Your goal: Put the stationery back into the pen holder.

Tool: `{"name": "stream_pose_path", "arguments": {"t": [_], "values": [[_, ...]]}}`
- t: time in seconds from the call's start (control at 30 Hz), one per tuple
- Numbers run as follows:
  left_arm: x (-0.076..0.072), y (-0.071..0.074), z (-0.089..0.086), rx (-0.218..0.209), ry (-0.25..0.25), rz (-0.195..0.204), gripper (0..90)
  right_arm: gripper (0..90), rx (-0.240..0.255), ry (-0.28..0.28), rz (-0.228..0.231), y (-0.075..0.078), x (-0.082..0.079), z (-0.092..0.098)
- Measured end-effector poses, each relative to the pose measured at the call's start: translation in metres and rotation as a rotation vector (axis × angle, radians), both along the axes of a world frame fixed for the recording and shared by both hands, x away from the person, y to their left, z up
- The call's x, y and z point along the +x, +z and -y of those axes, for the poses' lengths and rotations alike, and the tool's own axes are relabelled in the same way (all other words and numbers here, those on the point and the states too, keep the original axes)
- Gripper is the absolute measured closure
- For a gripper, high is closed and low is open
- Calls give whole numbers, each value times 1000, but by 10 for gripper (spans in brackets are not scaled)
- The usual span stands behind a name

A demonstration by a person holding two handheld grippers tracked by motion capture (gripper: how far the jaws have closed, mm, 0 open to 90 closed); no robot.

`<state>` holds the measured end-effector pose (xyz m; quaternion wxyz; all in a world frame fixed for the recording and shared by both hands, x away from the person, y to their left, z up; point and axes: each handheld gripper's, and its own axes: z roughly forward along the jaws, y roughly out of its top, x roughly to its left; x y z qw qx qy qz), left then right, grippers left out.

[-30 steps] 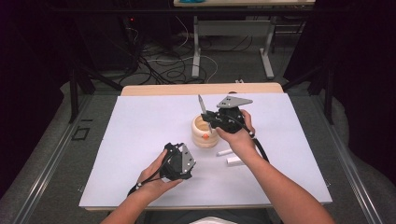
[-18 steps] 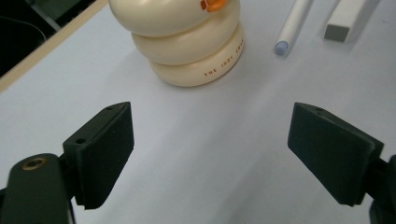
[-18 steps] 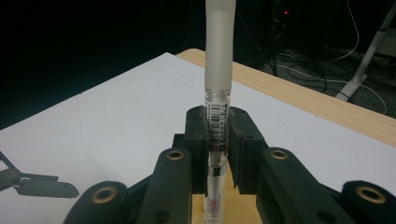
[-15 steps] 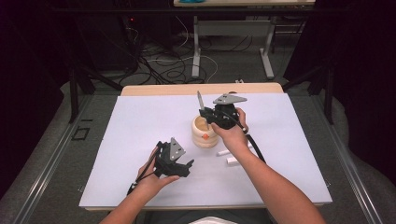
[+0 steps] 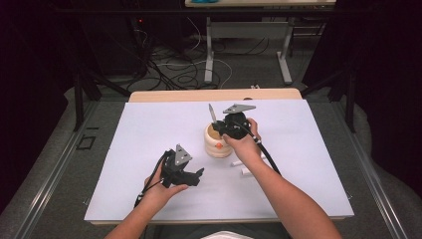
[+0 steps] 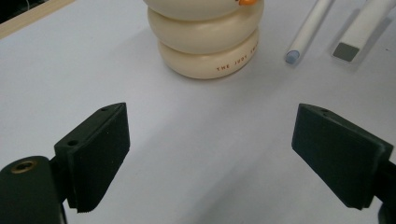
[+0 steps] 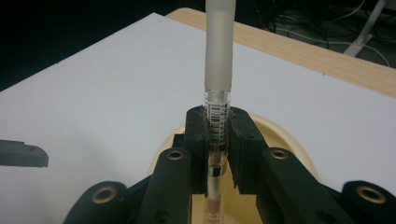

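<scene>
A cream ribbed pen holder (image 5: 217, 145) stands at the middle of the white table top. My right gripper (image 5: 219, 127) hovers just over its mouth, shut on a slim pen (image 5: 212, 113) that stands upright. In the right gripper view the jaws (image 7: 218, 116) clamp the pen (image 7: 218, 65) at its barcode label, and its lower end hangs inside the holder's rim (image 7: 285, 137). My left gripper (image 5: 198, 175) rests low to the holder's front left, pointing toward it. Its jaws (image 6: 210, 116) have just been opening and stand open with nothing between them, facing the holder (image 6: 205, 46).
Two white pens (image 5: 238, 163) (image 5: 246, 171) lie on the table just right of the holder, under my right forearm; the left gripper view has them at the top right (image 6: 308, 30) (image 6: 362, 30). The table's wooden far edge (image 5: 214, 94) lies beyond.
My right gripper has sunk a little with the pen toward the holder's mouth. The left gripper has shifted slightly to the left and its jaws stand wider.
</scene>
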<state>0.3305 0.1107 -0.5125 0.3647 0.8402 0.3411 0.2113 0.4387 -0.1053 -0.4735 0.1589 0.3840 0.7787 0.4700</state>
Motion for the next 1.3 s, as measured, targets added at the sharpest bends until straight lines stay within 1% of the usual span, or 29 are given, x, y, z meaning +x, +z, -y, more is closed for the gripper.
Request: {"name": "stream_pose_path", "arguments": {"t": [0.03,0.07,0.1,0.13,0.17,0.2,0.27,0.37,0.4,0.47,0.5,0.53,0.6,0.63,0.77,0.83,0.9,0.97,1.0,1.03,1.07,1.13,1.2,1.27,1.3], "values": [[0,0,0,0,0,-1,115,794,1,-10,-1,-2,0,0],[0,0,0,4,-2,-1,115,794,-4,-4,-18,-3,1,0],[0,0,0,3,0,-5,116,794,-11,-9,-22,-4,1,0],[0,-1,0,5,0,-4,117,794,-13,-9,-37,-5,1,0],[0,-1,0,5,1,-5,117,795,-10,-8,-39,-6,2,0],[0,-1,0,8,0,-7,118,794,-15,-13,-53,-6,2,1],[0,-2,0,3,5,-12,120,794,-11,-16,-68,-8,3,2],[0,-2,0,9,4,-13,122,794,-6,-19,-98,-8,4,3],[0,-2,0,8,3,-13,122,794,1,-16,-102,-9,4,3],[1,-3,0,7,5,-13,122,793,9,-20,-125,-9,4,3],[1,-3,0,8,4,-11,123,791,9,-17,-124,-9,5,4],[1,-3,0,8,3,-11,123,781,10,-19,-135,-9,5,4],[1,-3,0,10,1,-12,124,735,34,-22,-154,-9,5,6],[1,-3,0,13,0,-12,124,726,38,-25,-165,-8,5,6],[1,-3,0,17,0,-11,126,671,34,-17,-159,-5,4,9],[1,-3,0,18,1,-9,126,639,27,-13,-146,-1,3,11],[1,-3,0,19,4,-13,127,612,1,-4,-126,3,1,13],[1,-4,0,17,5,-11,127,595,-2,4,-107,6,0,15],[2,-3,-1,20,4,-12,128,589,-10,7,-111,8,-2,16],[1,-3,-1,16,4,-23,128,581,-17,12,-113,10,-3,18],[2,-4,-1,12,10,-14,128,570,-23,22,-101,11,-4,19],[2,-4,-1,11,10,-15,130,547,-40,36,-96,13,-5,21],[2,-4,-1,11,11,-16,131,524,-60,45,-107,16,-7,22],[2,-4,-1,12,9,-15,132,490,-70,62,-81,19,-9,23],[2,-4,-1,11,10,-15,132,480,-66,65,-72,20,-9,24]]}}
